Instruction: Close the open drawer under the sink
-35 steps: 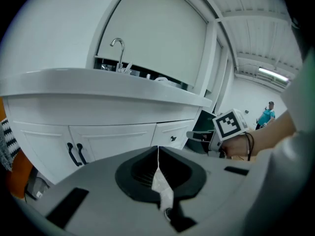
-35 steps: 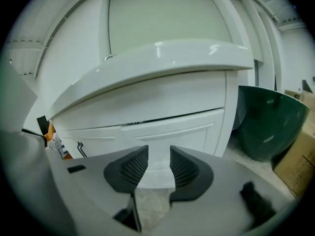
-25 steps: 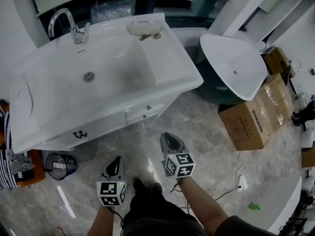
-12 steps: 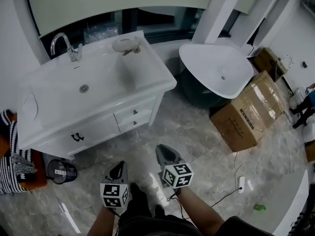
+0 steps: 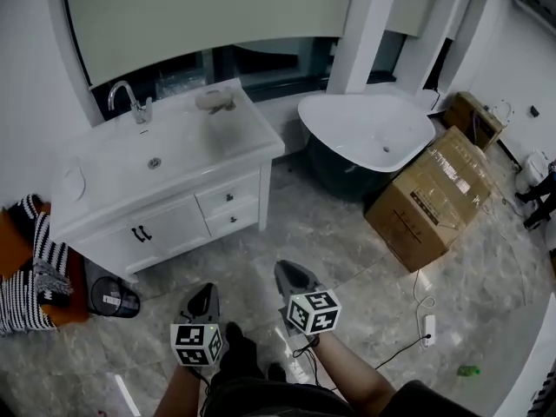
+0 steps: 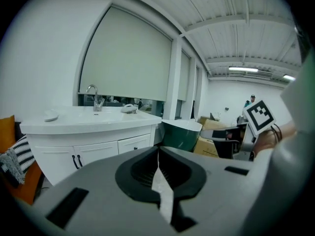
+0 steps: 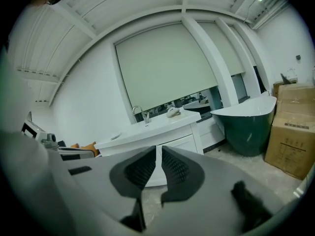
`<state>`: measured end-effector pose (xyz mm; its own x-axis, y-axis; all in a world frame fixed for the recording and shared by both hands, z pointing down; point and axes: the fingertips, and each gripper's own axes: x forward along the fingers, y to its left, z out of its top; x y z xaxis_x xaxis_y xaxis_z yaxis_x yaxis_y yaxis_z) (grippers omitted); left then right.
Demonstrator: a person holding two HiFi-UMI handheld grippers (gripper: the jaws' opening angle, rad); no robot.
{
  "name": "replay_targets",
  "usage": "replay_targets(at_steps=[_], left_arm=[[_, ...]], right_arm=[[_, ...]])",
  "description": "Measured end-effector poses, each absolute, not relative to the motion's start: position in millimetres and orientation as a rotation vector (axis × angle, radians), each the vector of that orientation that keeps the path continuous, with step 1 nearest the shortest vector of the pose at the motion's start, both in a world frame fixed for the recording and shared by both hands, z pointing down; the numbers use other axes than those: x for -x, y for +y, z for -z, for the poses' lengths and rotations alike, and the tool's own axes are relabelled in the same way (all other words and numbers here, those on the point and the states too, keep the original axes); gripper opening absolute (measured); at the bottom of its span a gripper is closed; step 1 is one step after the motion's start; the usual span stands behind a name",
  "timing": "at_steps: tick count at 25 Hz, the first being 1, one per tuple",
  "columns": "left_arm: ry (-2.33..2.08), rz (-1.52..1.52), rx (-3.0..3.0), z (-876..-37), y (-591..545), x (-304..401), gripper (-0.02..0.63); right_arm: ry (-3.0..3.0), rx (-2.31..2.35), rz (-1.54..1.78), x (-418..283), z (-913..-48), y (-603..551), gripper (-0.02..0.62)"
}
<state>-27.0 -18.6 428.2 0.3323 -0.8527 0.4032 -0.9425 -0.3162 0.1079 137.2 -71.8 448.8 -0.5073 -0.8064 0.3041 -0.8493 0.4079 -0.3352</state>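
Note:
The white sink cabinet [image 5: 165,224] stands at the left of the head view, far from both grippers. Its two small drawers, upper [image 5: 228,196] and lower [image 5: 233,220], sit flush with the cabinet front. My left gripper [image 5: 202,295] is low in the picture, shut and empty, and its tips meet in the left gripper view [image 6: 158,149]. My right gripper [image 5: 289,274] hangs beside it. Its jaws [image 7: 158,149] have just been closing and a narrow gap stays between the pads, with nothing in it. Both point toward the cabinet [image 7: 167,141] across bare floor.
A dark green, white-rimmed tub [image 5: 369,142] stands right of the cabinet. A big cardboard box [image 5: 434,194] lies further right. A small bin [image 5: 113,301] and a striped cloth on an orange seat [image 5: 30,276] are at the left. A power strip and cable [image 5: 426,321] lie on the floor.
The sink cabinet has shrunk and slid up and left in the head view as the person backed away from it. Both grippers have drawn back with the person.

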Motion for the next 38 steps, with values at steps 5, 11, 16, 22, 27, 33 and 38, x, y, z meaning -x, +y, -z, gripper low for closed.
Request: replay_targets(at_steps=[5,11,16,22,27,33,38], left_arm=[[-1.649,-0.342,-2.31,-397.7,31.7,9.0,0.015],[-1.657,-0.339,-2.321,-387.5,72.8,7.3,0.015],[-1.66,-0.277,-2.312,-378.7,93.7,19.2,0.015],[-1.63,-0.28,-2.35,-368.1,135.1,35.3,0.015],[-1.615,-0.272,-2.375,-364.4,166.8,45.0,0.015],[-1.59,-0.233,-2.394,-364.3,211.5,62.2,0.015],[-1.576,-0.231,-2.399,-363.1,253.5,79.5,0.015]], right_arm=[[-2.584,-1.415,-0.686,-142.3,-447.8,-19.2,0.046],[-2.623,-1.344,-0.675,-130.5,-439.7,25.3,0.043],[-2.612,-1.355,-0.646,-121.4,-433.4,51.1,0.043],[-2.57,-1.389,-0.625,-105.4,-425.3,95.0,0.039],[-2.552,-1.36,-0.491,-90.0,-414.8,134.4,0.038],[-2.538,-1.39,-0.478,-70.2,-411.7,179.9,0.037],[-2.505,-1.437,-0.456,-61.2,-404.8,223.4,0.036]])
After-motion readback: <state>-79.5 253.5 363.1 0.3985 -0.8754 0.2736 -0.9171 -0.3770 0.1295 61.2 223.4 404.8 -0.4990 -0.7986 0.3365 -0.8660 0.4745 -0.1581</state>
